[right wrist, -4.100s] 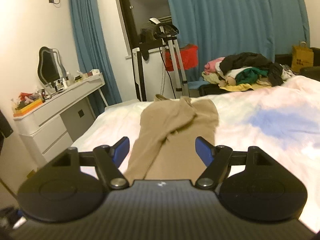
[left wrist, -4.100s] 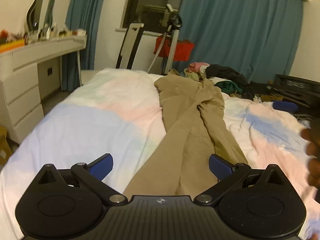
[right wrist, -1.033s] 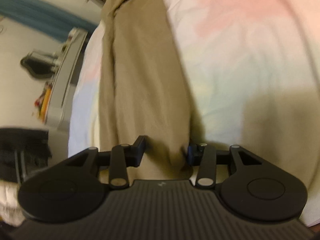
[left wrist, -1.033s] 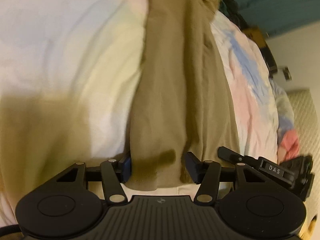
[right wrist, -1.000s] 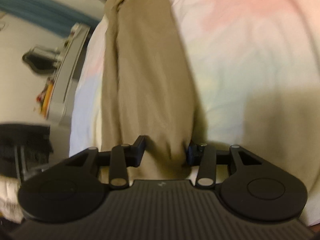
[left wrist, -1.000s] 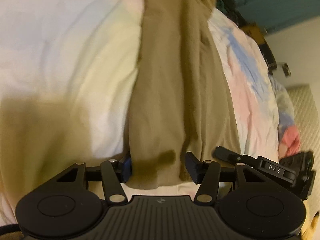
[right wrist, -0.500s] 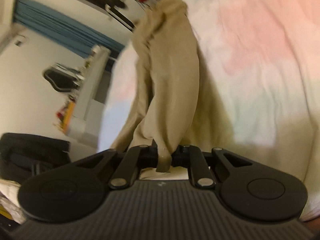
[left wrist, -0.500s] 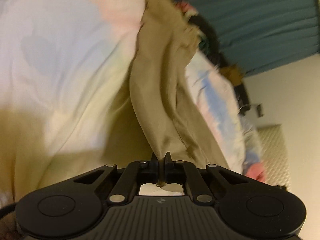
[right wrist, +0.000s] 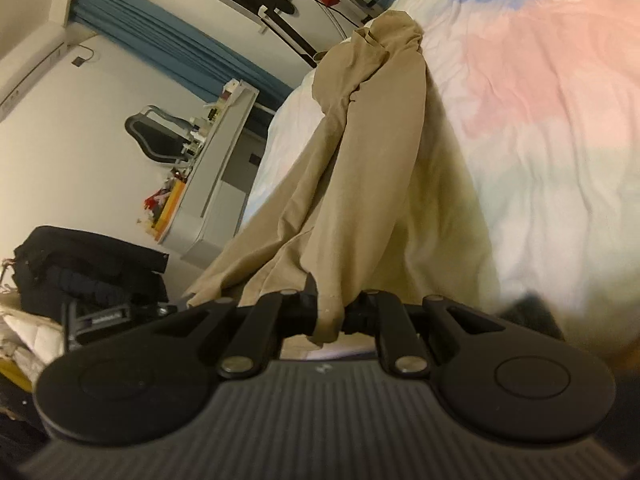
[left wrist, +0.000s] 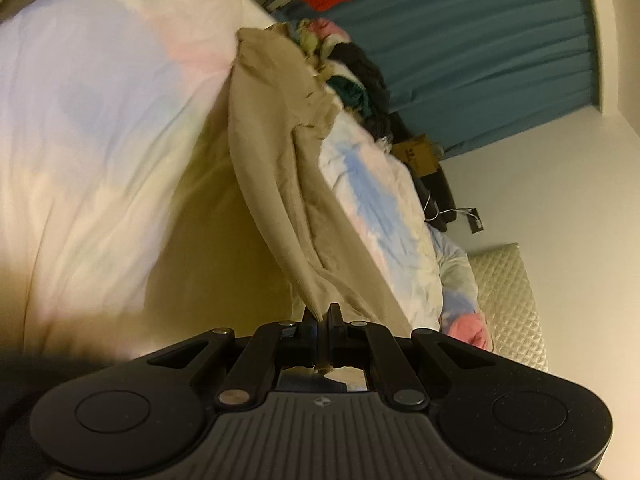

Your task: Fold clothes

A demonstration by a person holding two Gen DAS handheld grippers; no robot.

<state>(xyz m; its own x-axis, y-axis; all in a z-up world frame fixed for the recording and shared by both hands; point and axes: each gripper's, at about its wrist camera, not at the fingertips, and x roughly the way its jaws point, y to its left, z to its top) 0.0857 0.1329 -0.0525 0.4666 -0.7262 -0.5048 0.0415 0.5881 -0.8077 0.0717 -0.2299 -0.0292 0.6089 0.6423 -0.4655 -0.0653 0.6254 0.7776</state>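
Tan trousers (left wrist: pixel 280 168) lie lengthwise on a bed with a pastel tie-dye cover (left wrist: pixel 100 128). My left gripper (left wrist: pixel 321 314) is shut on the near hem of the trousers and lifts it off the bed. In the right wrist view the same trousers (right wrist: pixel 372 160) hang up from the bed cover (right wrist: pixel 540 100) to my right gripper (right wrist: pixel 334 306), which is shut on the other part of the near hem. The far waist end stays bunched on the bed. The left gripper (right wrist: pixel 116 312) shows low at the left of that view.
A pile of mixed clothes (left wrist: pixel 352 76) lies at the far end of the bed before teal curtains (left wrist: pixel 480 40). A white dresser (right wrist: pixel 216 184) with a mirror stands left of the bed. A quilted headboard (left wrist: pixel 508 292) and pink pillow (left wrist: pixel 468 328) lie right.
Both grippers closed from open onto the trouser hem and raised it; the cloth now hangs stretched from the jaws, lifted higher than half a second ago.
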